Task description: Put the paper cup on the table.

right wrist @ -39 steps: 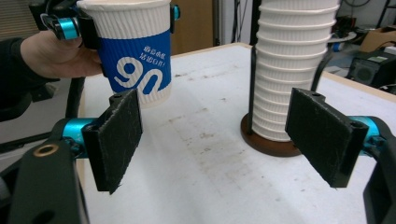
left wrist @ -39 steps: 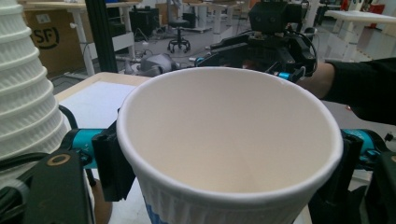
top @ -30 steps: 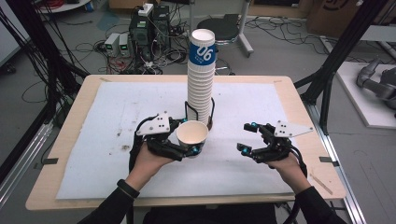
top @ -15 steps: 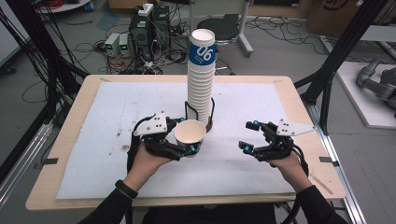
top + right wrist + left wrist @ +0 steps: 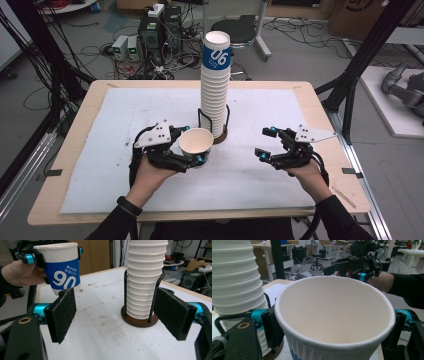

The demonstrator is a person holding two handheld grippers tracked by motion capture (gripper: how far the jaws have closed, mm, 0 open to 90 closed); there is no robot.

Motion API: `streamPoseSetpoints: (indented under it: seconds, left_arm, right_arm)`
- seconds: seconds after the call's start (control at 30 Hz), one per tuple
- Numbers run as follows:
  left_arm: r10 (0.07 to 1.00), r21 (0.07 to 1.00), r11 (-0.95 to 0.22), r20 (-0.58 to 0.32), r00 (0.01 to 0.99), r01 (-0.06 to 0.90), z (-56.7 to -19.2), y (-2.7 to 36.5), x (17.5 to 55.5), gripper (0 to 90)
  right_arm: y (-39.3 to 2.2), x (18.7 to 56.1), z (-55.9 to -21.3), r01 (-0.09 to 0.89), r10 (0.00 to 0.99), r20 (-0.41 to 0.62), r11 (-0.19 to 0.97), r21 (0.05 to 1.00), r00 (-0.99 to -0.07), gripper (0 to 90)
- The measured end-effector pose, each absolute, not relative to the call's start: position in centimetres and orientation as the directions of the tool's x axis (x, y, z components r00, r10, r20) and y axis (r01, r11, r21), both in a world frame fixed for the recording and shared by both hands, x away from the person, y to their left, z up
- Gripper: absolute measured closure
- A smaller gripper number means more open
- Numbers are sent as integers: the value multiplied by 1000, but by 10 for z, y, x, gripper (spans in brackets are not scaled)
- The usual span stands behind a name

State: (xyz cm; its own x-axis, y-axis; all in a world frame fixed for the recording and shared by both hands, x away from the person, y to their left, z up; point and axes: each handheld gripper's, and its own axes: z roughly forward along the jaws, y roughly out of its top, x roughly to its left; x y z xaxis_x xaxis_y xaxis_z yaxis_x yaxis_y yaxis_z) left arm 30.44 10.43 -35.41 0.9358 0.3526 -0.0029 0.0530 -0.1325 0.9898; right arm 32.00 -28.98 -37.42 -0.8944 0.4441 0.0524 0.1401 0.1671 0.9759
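White ribbed paper makes up the single cup (image 5: 196, 145) that the left tool (image 5: 194, 145) pinches between its 2 black jaws, 1 pad on each side of the wall just below the rim. In the high view the cup is tipped so that its open mouth faces up toward the camera, just in front of and to the left of the tall stack of cups (image 5: 215, 85). The right gripper view shows the same cup (image 5: 62, 267) held upright and clear above the surface, with a blue band and white numerals on its side. The stack stands in a black wire holder (image 5: 214, 125) on a round brown base, near the middle of the white mat (image 5: 125, 110) that covers the wooden surface (image 5: 320, 100). Its top cup carries the same blue band. The right tool (image 5: 267, 142) rests to the right of the stack, well apart from it, with its jaws spread and nothing between them; in its own view the 2 dark pads frame the bare mat and the foot of the stack (image 5: 145, 277).
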Motion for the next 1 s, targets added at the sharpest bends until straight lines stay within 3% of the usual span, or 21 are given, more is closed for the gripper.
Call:
streamPoseSetpoints:
  seconds: [1.0]
  left_arm:
    - [607, 989, -128, 24, 794, 69, -353, 167, 324, 231]
  right_arm:
    - [-293, 329, -374, 145, 464, 52, 167, 975, -884, 195]
